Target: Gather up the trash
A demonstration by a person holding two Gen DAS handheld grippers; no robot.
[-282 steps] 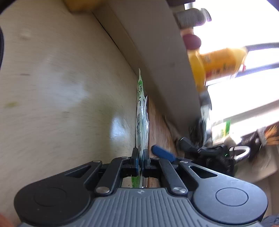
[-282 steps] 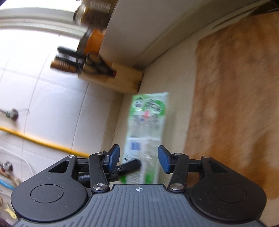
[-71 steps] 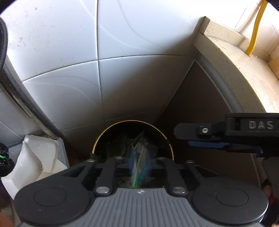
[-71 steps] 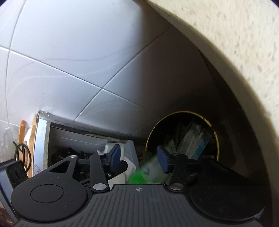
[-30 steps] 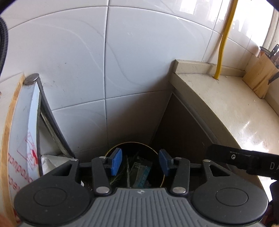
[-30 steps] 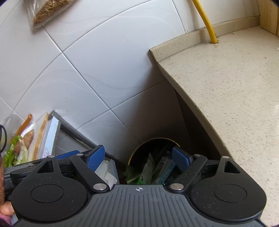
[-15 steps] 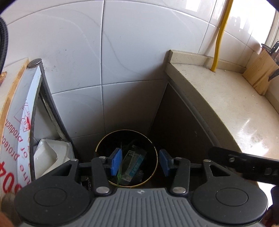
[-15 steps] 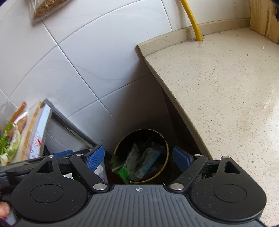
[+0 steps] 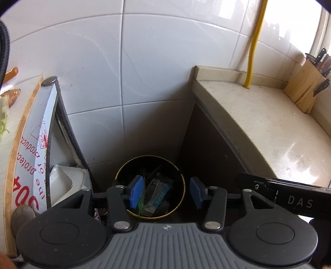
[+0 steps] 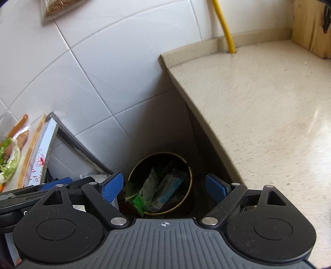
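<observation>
1. Sitting low centre in both views: round black trash bin (image 9: 149, 187) with a thin gold rim, on the floor in the gap between the white tiled wall (image 9: 103, 82) and the dark side of the counter (image 9: 269, 128).
2. Bin contents: clear wrapper with green print (image 10: 144, 194) on the left side, its green corner hanging over the near rim; a clear packet with a teal-blue strip (image 10: 170, 187) leaning just right of it. Darker scraps sit underneath, too shadowed to identify.
3. Left gripper (image 9: 166, 192): blue pads spread wide, nothing between them, hovering above the bin and framing its opening.
4. Right gripper (image 10: 164, 186): jaws wider still, empty, also above the bin. Its black body with "DAS" lettering shows at lower right of the left wrist view.
5. Left of the bin: a white box (image 9: 66, 184), open top, looks like crumpled white paper or liner inside, but hard to be sure.
6. Far left edge: a board with red lettering (image 9: 31, 149) leaning up; food with green leaves (image 10: 9, 163) beside it in the right wrist view.
7. Upper right: beige speckled countertop, yellow pipe (image 9: 253, 43) running up the wall from it, wooden knife block (image 9: 304, 89) in the corner.
8. Upper left of the right wrist view: clear bag of brownish contents (image 10: 60, 8) against the tiles.
</observation>
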